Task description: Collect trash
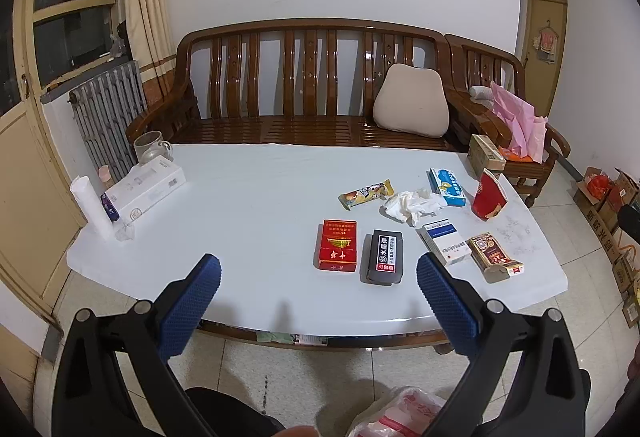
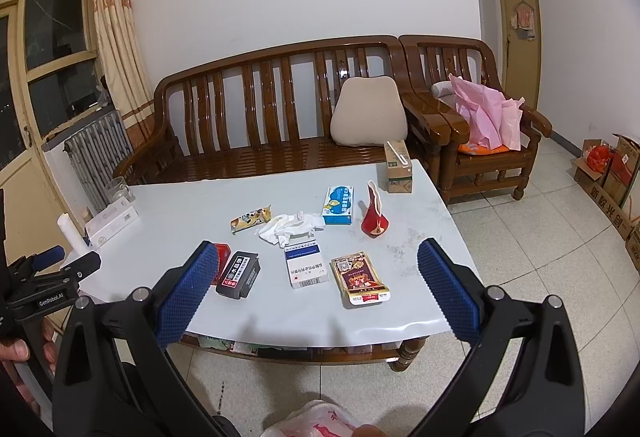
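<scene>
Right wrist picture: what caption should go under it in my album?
Open right claw hovers over a white table strewn with a crumpled tissue, snack wrapper, and small boxes.

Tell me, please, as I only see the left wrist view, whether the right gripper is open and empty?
Observer: Yes, the right gripper stands wide open, with nothing between its fingers.
Operator: Thank you. What shows straight ahead of it?
Observer: The white-and-blue box and the gold-and-red packet, side by side on the table.
Operator: Does the green carton carry a straw?
Observer: Yes, a white straw lies along the top of the green carton.
</scene>
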The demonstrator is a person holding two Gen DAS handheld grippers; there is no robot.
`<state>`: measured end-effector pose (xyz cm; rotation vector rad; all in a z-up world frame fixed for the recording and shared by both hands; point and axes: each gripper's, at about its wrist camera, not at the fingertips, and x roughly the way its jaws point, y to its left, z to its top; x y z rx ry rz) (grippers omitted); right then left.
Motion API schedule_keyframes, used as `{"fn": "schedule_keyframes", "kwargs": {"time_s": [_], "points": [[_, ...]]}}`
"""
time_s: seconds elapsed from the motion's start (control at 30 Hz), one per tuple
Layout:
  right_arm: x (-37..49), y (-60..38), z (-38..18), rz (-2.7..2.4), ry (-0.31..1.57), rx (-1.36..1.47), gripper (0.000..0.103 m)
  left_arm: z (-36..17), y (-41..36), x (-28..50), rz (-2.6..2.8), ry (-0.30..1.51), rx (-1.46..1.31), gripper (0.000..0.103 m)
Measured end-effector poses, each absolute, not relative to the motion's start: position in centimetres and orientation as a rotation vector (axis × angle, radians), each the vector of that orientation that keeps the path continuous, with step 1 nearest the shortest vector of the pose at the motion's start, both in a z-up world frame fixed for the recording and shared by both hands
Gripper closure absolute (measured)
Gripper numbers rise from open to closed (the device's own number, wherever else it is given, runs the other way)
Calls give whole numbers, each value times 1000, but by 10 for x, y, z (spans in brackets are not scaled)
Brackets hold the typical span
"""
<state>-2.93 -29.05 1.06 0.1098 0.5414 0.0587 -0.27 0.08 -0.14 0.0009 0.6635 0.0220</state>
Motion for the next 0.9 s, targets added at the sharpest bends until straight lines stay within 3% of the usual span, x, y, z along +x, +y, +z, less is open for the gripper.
{"fn": "schedule_keyframes", "kwargs": {"time_s": [0.9], "points": [[-28,-298,3,51,578,122,5,1,-4,1,9,663,-6,7]]}}
